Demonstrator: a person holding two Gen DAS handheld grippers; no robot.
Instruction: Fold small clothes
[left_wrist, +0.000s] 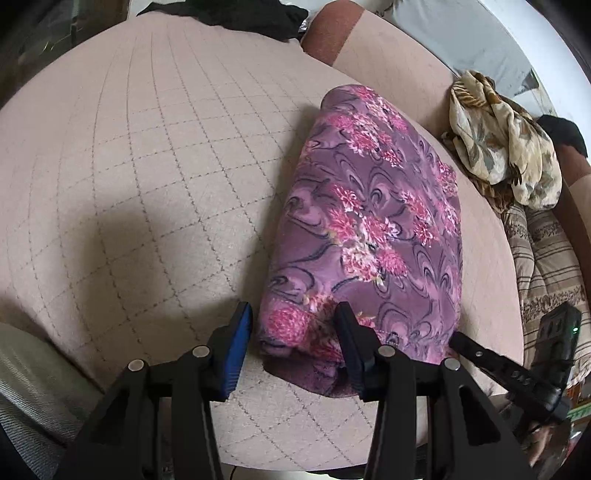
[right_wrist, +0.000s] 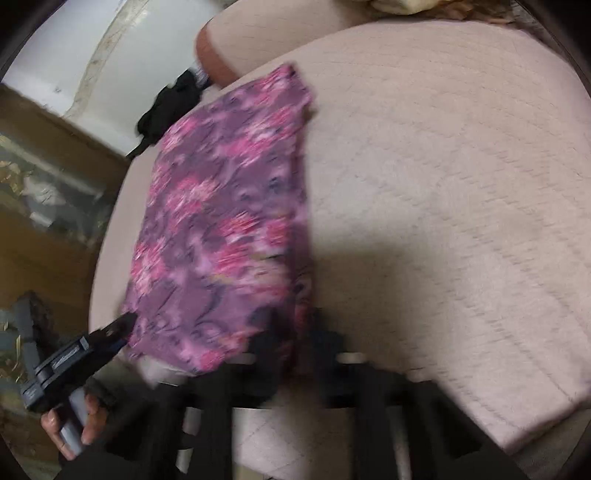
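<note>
A folded purple cloth with pink flowers (left_wrist: 369, 229) (right_wrist: 225, 229) lies on the quilted pink cushion (left_wrist: 147, 166) (right_wrist: 443, 184). My left gripper (left_wrist: 293, 332) (right_wrist: 125, 323) stands open around the cloth's near left corner. Its blue left pad (left_wrist: 240, 332) is clear of the fabric and its right finger rests on top. My right gripper (right_wrist: 297, 328) (left_wrist: 456, 338) is at the near right edge. The right wrist view is blurred, but its fingers look closed together with the cloth's edge between them. A hand (right_wrist: 70, 424) holds the left gripper's handle.
A black garment (left_wrist: 240, 14) (right_wrist: 170, 103) lies at the cushion's far end, by a brown-and-pink bolster (left_wrist: 332, 33). A crumpled beige flowered cloth (left_wrist: 502, 147) and striped fabric (left_wrist: 543, 266) sit beyond the cushion's right edge. A wooden cabinet (right_wrist: 44, 184) stands off its left side.
</note>
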